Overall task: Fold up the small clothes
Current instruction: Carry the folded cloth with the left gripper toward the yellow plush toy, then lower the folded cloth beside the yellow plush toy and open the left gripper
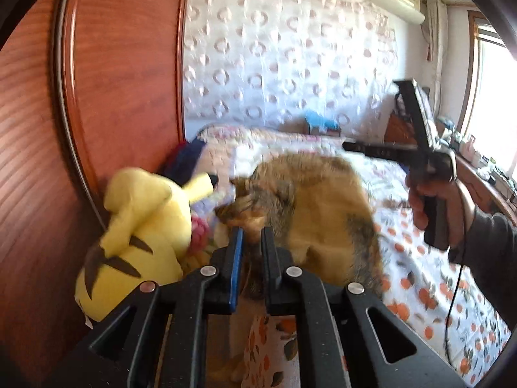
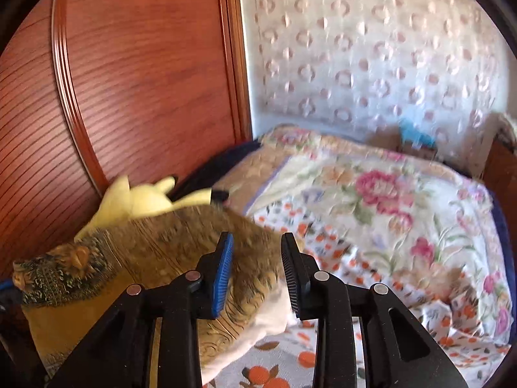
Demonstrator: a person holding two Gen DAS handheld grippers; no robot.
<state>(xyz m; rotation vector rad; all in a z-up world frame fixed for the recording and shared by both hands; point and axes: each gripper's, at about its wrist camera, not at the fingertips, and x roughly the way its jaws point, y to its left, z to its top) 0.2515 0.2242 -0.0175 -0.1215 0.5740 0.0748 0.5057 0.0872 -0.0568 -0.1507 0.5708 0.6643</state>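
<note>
The bed [image 1: 429, 258], under a sheet printed with oranges, fills both views, and everything here is placed against its red-brown wooden headboard [image 1: 122, 74]. Only the right wrist view shows the flowered quilt [image 2: 381, 200] spread over the far part of the bed, well away from the headboard; only the left wrist view shows the window [image 1: 494, 97] on the side opposite the headboard and the person's right hand [image 1: 436, 200], in a dark sleeve, gripping the handle of the right gripper [image 2: 257, 265] and holding it raised above the bed. The small garment [image 1: 316, 207], mustard-brown with a dark patterned border, lies bunched on the sheet near the headboard, just beside a yellow plush toy [image 1: 142, 226] that leans against the wood. The left gripper [image 1: 252, 242] points down at the garment with its jaws nearly together and a fold of the cloth pinched between them. The right gripper's jaws stand partly apart over the garment's pale edge, pads clear of the cloth and holding nothing.
</note>
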